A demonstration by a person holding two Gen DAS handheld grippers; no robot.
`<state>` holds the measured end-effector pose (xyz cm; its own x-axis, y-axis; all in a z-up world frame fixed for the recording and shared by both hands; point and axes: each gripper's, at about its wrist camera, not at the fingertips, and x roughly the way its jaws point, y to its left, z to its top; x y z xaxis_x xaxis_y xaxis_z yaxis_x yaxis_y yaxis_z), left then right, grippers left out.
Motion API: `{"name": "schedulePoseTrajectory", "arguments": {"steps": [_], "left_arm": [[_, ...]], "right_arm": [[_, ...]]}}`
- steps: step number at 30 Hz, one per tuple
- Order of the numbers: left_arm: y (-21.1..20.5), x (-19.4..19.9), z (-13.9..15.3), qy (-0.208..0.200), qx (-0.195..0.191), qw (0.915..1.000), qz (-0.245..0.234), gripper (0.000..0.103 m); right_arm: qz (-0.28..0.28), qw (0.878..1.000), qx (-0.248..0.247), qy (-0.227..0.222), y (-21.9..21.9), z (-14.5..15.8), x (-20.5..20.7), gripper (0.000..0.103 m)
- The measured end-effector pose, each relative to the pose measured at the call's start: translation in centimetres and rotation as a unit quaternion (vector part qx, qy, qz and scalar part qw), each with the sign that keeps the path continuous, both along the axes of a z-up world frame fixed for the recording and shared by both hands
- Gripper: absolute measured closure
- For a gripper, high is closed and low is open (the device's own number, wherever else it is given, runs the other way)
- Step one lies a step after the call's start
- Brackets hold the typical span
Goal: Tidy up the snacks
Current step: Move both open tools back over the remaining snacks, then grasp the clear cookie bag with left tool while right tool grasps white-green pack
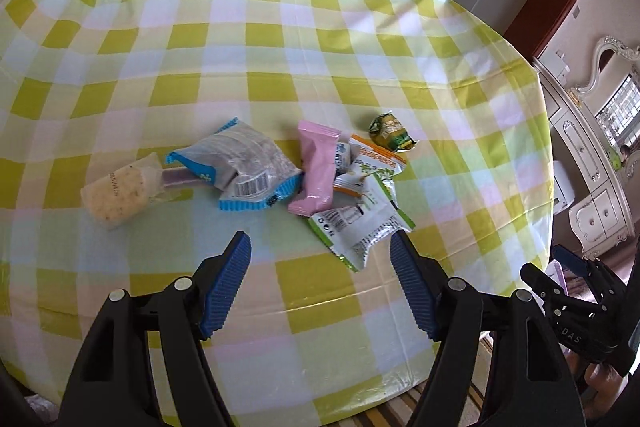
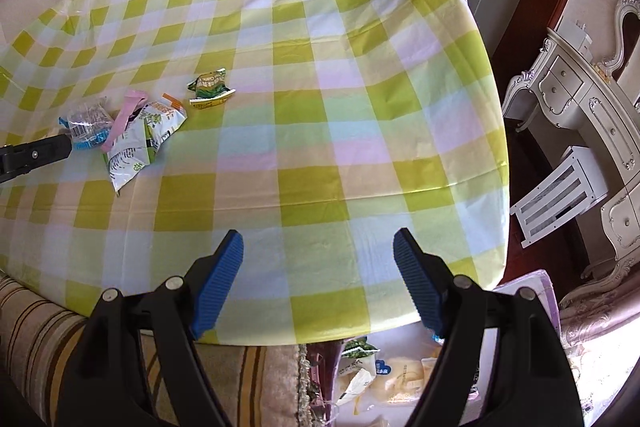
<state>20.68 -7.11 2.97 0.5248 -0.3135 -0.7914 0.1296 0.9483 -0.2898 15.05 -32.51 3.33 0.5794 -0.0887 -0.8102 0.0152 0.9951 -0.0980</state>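
Left wrist view: the left claw [image 1: 320, 247] is poised above the near part of the worktop [image 1: 280, 39], which is covered in a yellow-green and white check cloth. Its blue ribbed pads [image 1: 224, 291] stand apart with nothing between them.

The snacks lie in a loose cluster just beyond the claw:
- At far left, a pale seeded bar in a clear wrapper [image 1: 120, 193].
- To its right, a blue-edged clear packet [image 1: 244, 167] that overlaps a purple stick [image 1: 180, 181].
- A pink packet [image 1: 318, 169] stands near the middle.
- Right of it, a white packet with green print [image 1: 364, 223] lies beneath a small orange-trimmed sachet [image 1: 370, 163].
- A crumpled green wrapper [image 1: 390, 133] sits slightly apart at the far right of the group.

The right claw [image 1: 568, 279] appears at the right edge, off the worktop.

Right wrist view: the right claw [image 2: 318, 251] is held over the near right part of the worktop [image 2: 360, 67], pads apart and empty. The snack cluster lies well to its left, with the green wrapper [image 2: 210, 89] nearest the centre. A black finger of the left claw [image 2: 36, 155] enters from the left edge beside the blue-edged packet [image 2: 86, 127]. Further packets [image 2: 376, 375] lie below the near edge of the worktop, on a lower surface.
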Motion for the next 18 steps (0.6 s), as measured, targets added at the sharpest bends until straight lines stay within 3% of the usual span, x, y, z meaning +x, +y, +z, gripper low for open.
{"name": "schedulePoseTrajectory", "arguments": {"steps": [6, 11, 18], "left_arm": [[5.6, 0.1, -1.1, 0.001, 0.014, 0.9988, 0.048, 0.027], [10.5, 0.4, -2.1, 0.003, 0.028, 0.9958, 0.087, 0.024], [13.3, 1.5, -3.4, 0.0, 0.086, 0.9943, 0.063, 0.021]], "right_arm": [[0.037, 0.999, 0.017, -0.001, 4.9, -0.5, 2.0, 0.025], [0.041, 0.996, 0.073, 0.014, 7.9, -1.7, 3.7, 0.025], [0.008, 0.992, 0.121, 0.038, 10.0, -3.7, 6.0, 0.025]]}}
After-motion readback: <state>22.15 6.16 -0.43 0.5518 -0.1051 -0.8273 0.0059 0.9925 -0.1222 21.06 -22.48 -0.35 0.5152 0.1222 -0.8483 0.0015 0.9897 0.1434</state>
